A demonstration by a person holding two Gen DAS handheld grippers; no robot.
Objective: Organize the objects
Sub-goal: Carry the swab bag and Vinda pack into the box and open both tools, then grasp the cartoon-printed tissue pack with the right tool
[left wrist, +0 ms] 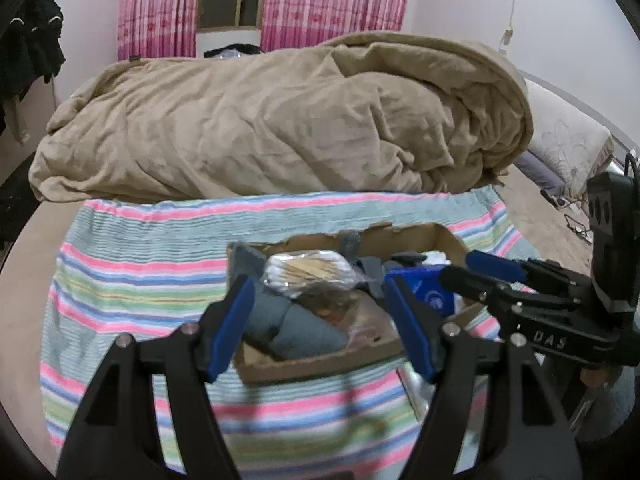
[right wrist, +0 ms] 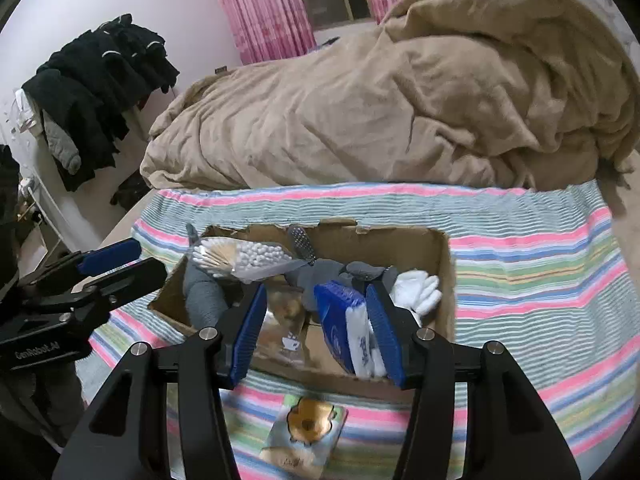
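A shallow cardboard box (right wrist: 442,276) sits on a striped towel (right wrist: 532,276). It holds a bag of cotton swabs (right wrist: 248,258), grey socks (right wrist: 202,300), a blue tissue pack (right wrist: 344,328), white gloves (right wrist: 418,290) and a snack packet (right wrist: 286,320). My right gripper (right wrist: 320,330) is open above the box's near edge, with the tissue pack between its fingers but untouched. My left gripper (left wrist: 320,326) is open above the box (left wrist: 304,364), over the swab bag (left wrist: 308,274) and socks (left wrist: 296,326). A snack packet (right wrist: 306,436) lies on the towel in front of the box.
A heaped tan blanket (left wrist: 280,120) lies beyond the towel (left wrist: 132,280) on the bed. Pink curtains (left wrist: 320,4) hang at the back. Dark clothes (right wrist: 96,92) hang at the left. A pillow (left wrist: 568,140) and cables lie at the right.
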